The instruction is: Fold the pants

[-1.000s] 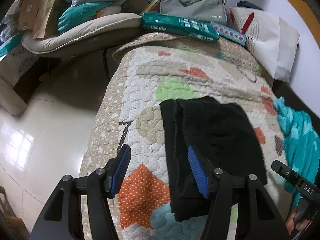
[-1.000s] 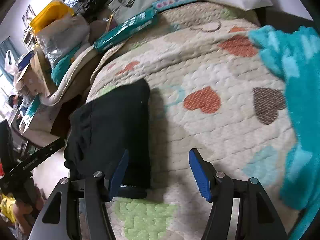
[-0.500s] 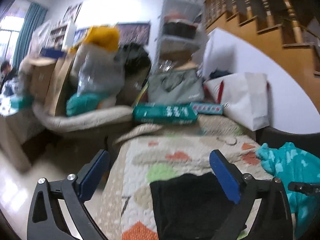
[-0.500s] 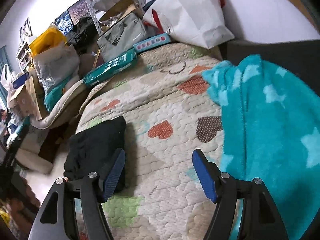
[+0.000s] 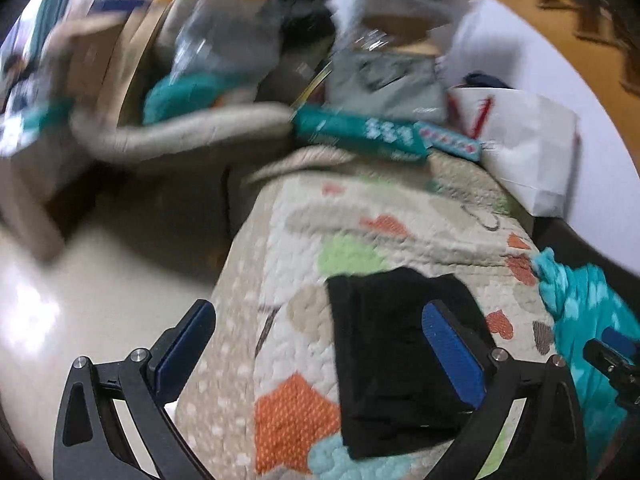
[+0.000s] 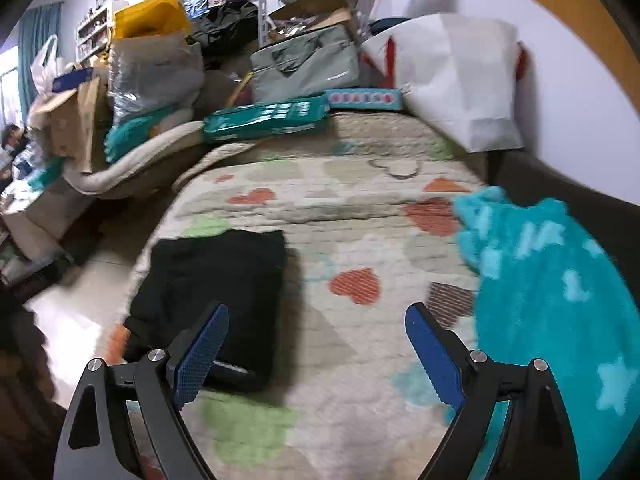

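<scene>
Quilted cream bedspread with coloured heart patches (image 6: 360,216) covers the bed and fills most of both views. Fluffy turquoise star-print blanket (image 6: 552,304) is bunched along its right side. Far end: white paper bag (image 6: 452,80), grey zip bag (image 6: 304,64), flat teal package (image 6: 264,118).

Black fabric pants (image 6: 216,280) lie on the bedspread near its left edge, apparently folded into a compact rectangle with layered edges at the left. Judged: folding essentially done.

Left gripper (image 5: 320,348) is spread wide and holding nothing; its right finger sits in front of the pants, contact not determinable. Left view is motion-blurred. Right gripper (image 6: 316,356) is likewise wide apart and empty, above bare bedspread just right of the pants.

Risks:
- Pants lie close to the bed edge; a nudge from the left gripper could slide them toward the floor.
- A finger pad catching the top layer would drag the fold open.
- Blur suggests fast motion, which raises both risks.
</scene>
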### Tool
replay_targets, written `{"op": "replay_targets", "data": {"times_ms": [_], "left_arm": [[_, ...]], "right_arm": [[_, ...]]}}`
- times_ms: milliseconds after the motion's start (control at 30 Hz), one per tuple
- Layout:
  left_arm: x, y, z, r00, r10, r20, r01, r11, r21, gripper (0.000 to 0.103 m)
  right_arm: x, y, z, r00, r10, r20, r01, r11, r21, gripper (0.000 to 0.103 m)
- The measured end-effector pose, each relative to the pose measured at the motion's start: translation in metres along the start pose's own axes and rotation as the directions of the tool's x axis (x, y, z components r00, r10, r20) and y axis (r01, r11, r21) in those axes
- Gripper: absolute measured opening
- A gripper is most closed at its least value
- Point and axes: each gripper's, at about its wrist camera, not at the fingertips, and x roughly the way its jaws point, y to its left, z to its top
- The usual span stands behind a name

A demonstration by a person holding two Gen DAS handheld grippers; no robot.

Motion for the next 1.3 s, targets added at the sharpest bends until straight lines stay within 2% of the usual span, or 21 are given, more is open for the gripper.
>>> {"op": "replay_targets", "data": {"times_ms": [67,133,267,433,533,633,700,800,933,1000,1033,1200,1300], "left_arm": [[0.010,0.012,-0.003,0.999,0.003,-0.052,-0.006,0.998,-0.065,0.103],[0.018,0.018,-0.006,0.996,0.002,-0.089,-0.011,0.995,-0.101,0.103],[0.031,0.011,-0.008,0.991,-0.003,-0.137,-0.012,0.994,-0.106,0.103],[0.039,-0.013,-0.012,0.991,0.009,-0.135,-0.012,1.000,-0.023,0.103],[0.030,-0.023,-0.014,0.996,0.015,-0.090,-0.012,0.999,0.032,0.103],[0.023,-0.019,-0.010,0.998,0.003,-0.064,-0.002,1.000,0.022,0.103],[0.025,-0.008,-0.006,0.996,-0.019,-0.087,0.018,1.000,-0.018,0.103],[0.041,0.019,-0.006,0.974,-0.133,-0.184,0.100,0.978,-0.181,0.103],[0.068,0.053,-0.019,0.925,-0.270,-0.268,0.137,0.894,-0.426,0.103],[0.073,0.057,-0.022,0.912,-0.307,-0.274,0.150,0.868,-0.473,0.103],[0.075,0.057,-0.022,0.910,-0.310,-0.275,0.151,0.866,-0.477,0.103],[0.085,0.036,-0.019,0.908,-0.305,-0.286,0.172,0.895,-0.411,0.103],[0.099,0.022,-0.022,0.895,-0.311,-0.319,0.185,0.911,-0.370,0.103]], "right_arm": [[0.014,-0.002,0.014,0.998,0.039,-0.050,-0.038,0.999,0.017,0.093],[0.026,-0.007,0.025,0.996,0.032,-0.083,-0.028,0.999,0.046,0.093],[0.018,-0.018,0.025,0.998,0.043,-0.047,-0.039,0.995,0.096,0.093],[0.004,-0.037,0.005,0.999,0.017,-0.038,-0.012,0.994,0.110,0.093],[0.006,-0.052,-0.001,0.998,0.022,-0.063,-0.012,0.988,0.157,0.093],[0.010,-0.062,0.001,0.995,0.066,-0.074,-0.047,0.971,0.234,0.093],[0.014,-0.063,0.005,0.992,0.093,-0.084,-0.069,0.965,0.253,0.093],[0.024,-0.055,0.015,0.986,0.130,-0.101,-0.104,0.968,0.228,0.093],[0.056,-0.036,0.022,0.973,0.169,-0.155,-0.145,0.977,0.160,0.093],[0.071,-0.029,0.020,0.965,0.193,-0.177,-0.166,0.974,0.155,0.093],[0.081,-0.025,0.019,0.957,0.218,-0.189,-0.187,0.968,0.165,0.093],[0.118,-0.018,0.014,0.926,0.317,-0.207,-0.262,0.931,0.253,0.093],[0.139,-0.017,0.013,0.907,0.359,-0.219,-0.287,0.909,0.302,0.093]]}}
